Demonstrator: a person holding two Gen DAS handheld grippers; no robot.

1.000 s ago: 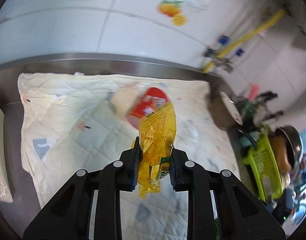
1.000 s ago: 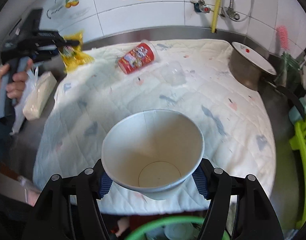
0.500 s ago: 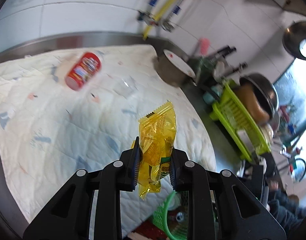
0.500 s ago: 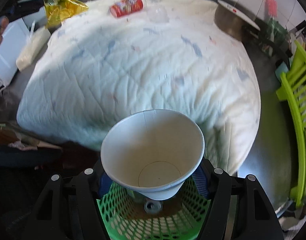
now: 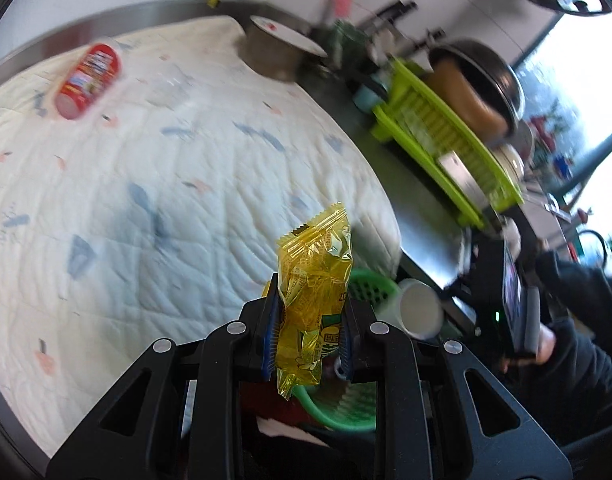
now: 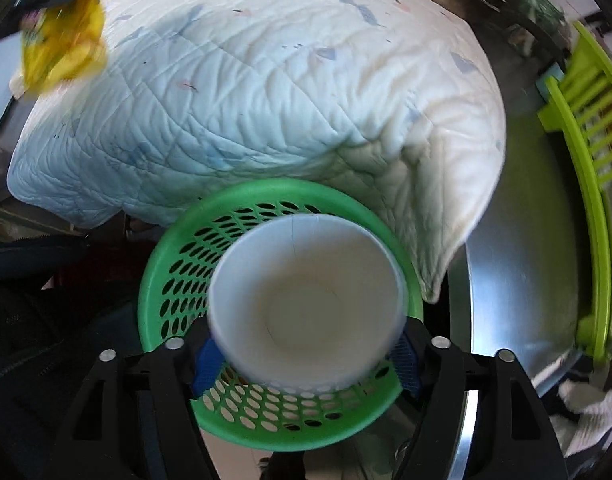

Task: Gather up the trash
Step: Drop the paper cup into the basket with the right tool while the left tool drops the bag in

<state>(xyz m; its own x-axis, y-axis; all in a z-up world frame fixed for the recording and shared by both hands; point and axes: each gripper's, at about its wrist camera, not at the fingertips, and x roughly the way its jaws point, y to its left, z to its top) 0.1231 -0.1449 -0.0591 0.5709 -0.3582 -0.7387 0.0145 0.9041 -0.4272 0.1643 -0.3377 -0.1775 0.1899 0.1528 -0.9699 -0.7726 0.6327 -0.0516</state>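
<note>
My left gripper (image 5: 307, 336) is shut on a yellow snack wrapper (image 5: 314, 280), held above the table's front edge; the wrapper also shows blurred in the right wrist view (image 6: 61, 40). My right gripper (image 6: 306, 354) holds a white paper cup (image 6: 306, 312) over the green mesh basket (image 6: 177, 256) below the table edge; the cup looks blurred and its jaws stand wide at its sides. The cup (image 5: 420, 312) and basket (image 5: 366, 286) also show in the left wrist view. A red can (image 5: 87, 80) lies on the quilted cloth (image 5: 145, 184).
A steel pot with a plate on it (image 5: 277, 52) stands at the cloth's far corner. A lime dish rack (image 5: 438, 140) holding a dark pan sits on the steel counter to the right. A clear plastic cup (image 5: 167, 84) lies beside the can.
Both grippers have moved down and forward off the table toward the green basket. The cup now sits inside the basket's rim and looks blurred. The wrapper is nearer the basket.
</note>
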